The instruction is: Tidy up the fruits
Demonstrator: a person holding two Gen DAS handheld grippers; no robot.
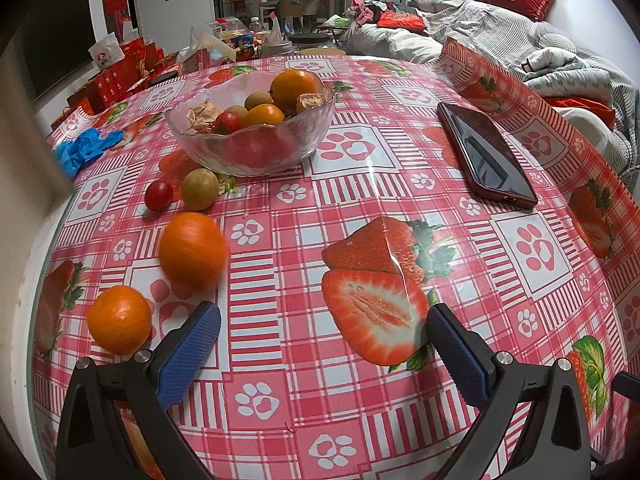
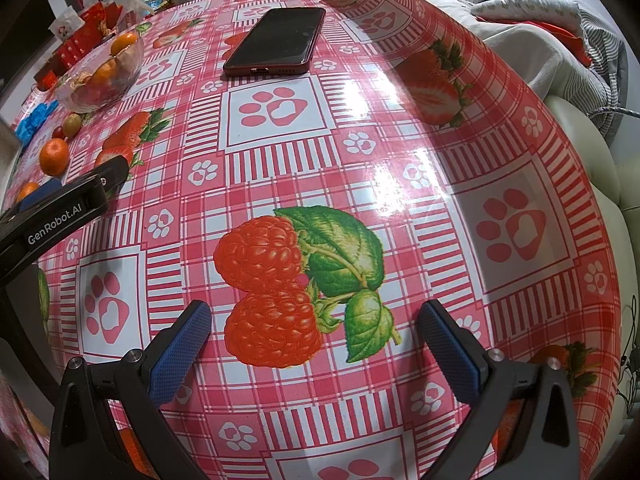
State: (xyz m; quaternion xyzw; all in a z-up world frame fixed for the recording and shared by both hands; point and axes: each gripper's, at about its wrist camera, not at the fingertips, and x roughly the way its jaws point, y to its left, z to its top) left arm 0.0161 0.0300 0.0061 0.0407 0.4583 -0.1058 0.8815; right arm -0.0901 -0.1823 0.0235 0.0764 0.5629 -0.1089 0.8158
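Observation:
A glass bowl [image 1: 250, 152] holds several oranges, small fruits and crumpled paper; it also shows in the right wrist view [image 2: 100, 80]. On the table lie two oranges [image 1: 193, 251] [image 1: 119, 319], a cherry tomato [image 1: 158, 195] and a yellow-green fruit [image 1: 199, 189]. The nearer-middle orange looks blurred. My left gripper [image 1: 322, 316] is open and empty, just right of the oranges. My right gripper [image 2: 314, 314] is open and empty over printed raspberries. The left gripper's body [image 2: 60, 208] shows at the left of the right wrist view.
A dark phone [image 1: 486, 156] lies right of the bowl, also in the right wrist view [image 2: 280, 42]. Blue gloves [image 1: 84, 148] lie at the table's left edge. Red boxes and clutter stand at the far side. A sofa with bedding is to the right.

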